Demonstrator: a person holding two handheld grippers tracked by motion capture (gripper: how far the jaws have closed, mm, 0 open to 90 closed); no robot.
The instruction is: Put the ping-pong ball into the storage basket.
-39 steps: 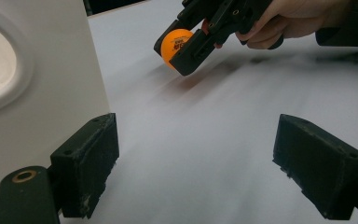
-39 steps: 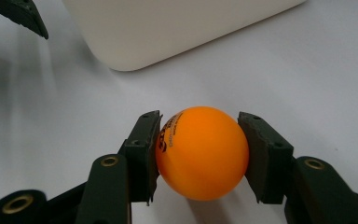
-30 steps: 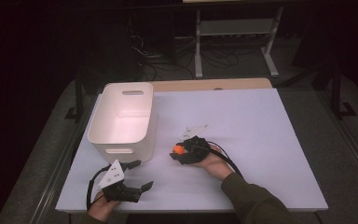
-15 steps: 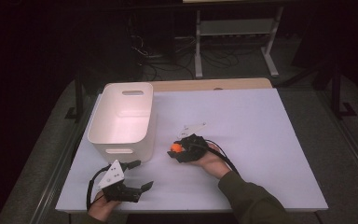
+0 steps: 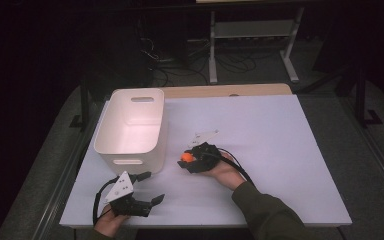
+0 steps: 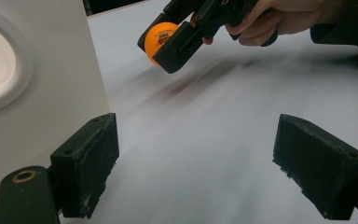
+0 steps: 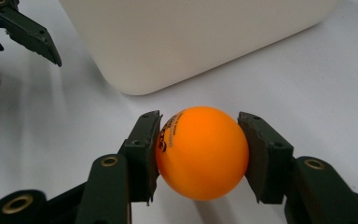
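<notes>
Ball (image 7: pixel 201 151) pinched in right tongs (image 7: pixel 200 154) near bin (image 5: pixel 130 125); thin grip, could squirt out. Left tongs (image 6: pixel 196 172) open, empty.

A white tabletop (image 5: pixel 280 150) carries a white bin (image 5: pixel 132 127) near its left edge, standing upright with its open top facing up and a handle slot in the far wall. The right gripper (image 5: pixel 186 159), held in the person's right hand (image 5: pixel 225 170), sits near the middle of the tabletop just beside the bin's right wall, with an orange ball (image 5: pixel 185 157) at its tip. The left gripper (image 5: pixel 152 187), held in the left hand (image 5: pixel 111 222), rests near the front left corner of the tabletop, just in front of the bin, its jaws spread apart with nothing between them.
</notes>
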